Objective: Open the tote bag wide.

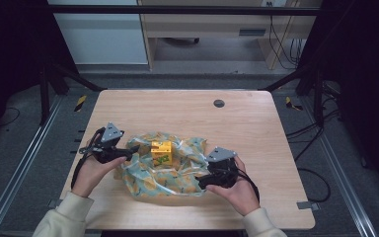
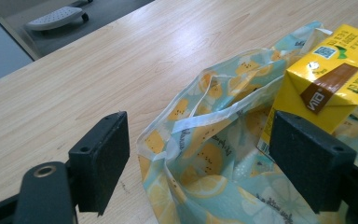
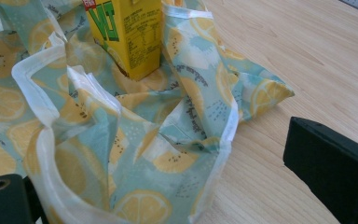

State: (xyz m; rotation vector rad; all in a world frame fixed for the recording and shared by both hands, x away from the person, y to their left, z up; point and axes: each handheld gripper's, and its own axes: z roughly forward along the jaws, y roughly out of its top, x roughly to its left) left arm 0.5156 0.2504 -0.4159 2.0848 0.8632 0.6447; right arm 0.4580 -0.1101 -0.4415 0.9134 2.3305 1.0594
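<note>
- Light wooden table (image 1: 187,111) carries everything.
- Crumpled pale-teal cloth bag with lemon print (image 1: 150,177) lies spread near the table's near edge, its white-hemmed rim (image 3: 51,140) gaping.
- Yellow drink carton (image 1: 161,152) stands upright on the bag's middle, long axis vertical.
- Left gripper (image 2: 196,163): jaws wide apart, bag edge between them, ungripped.
- Right gripper (image 1: 202,181): jaws wide, holding nothing, beside the bag's right edge.

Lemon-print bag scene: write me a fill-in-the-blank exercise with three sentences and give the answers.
1. The yellow drink carton stands upright on the lemon-print ____.
2. The left gripper has its jaws ____, with the bag's edge between them but not pinched.
3. The right gripper is at the bag's right edge, above the ____ table.

Missing words: bag; open; wooden
</note>
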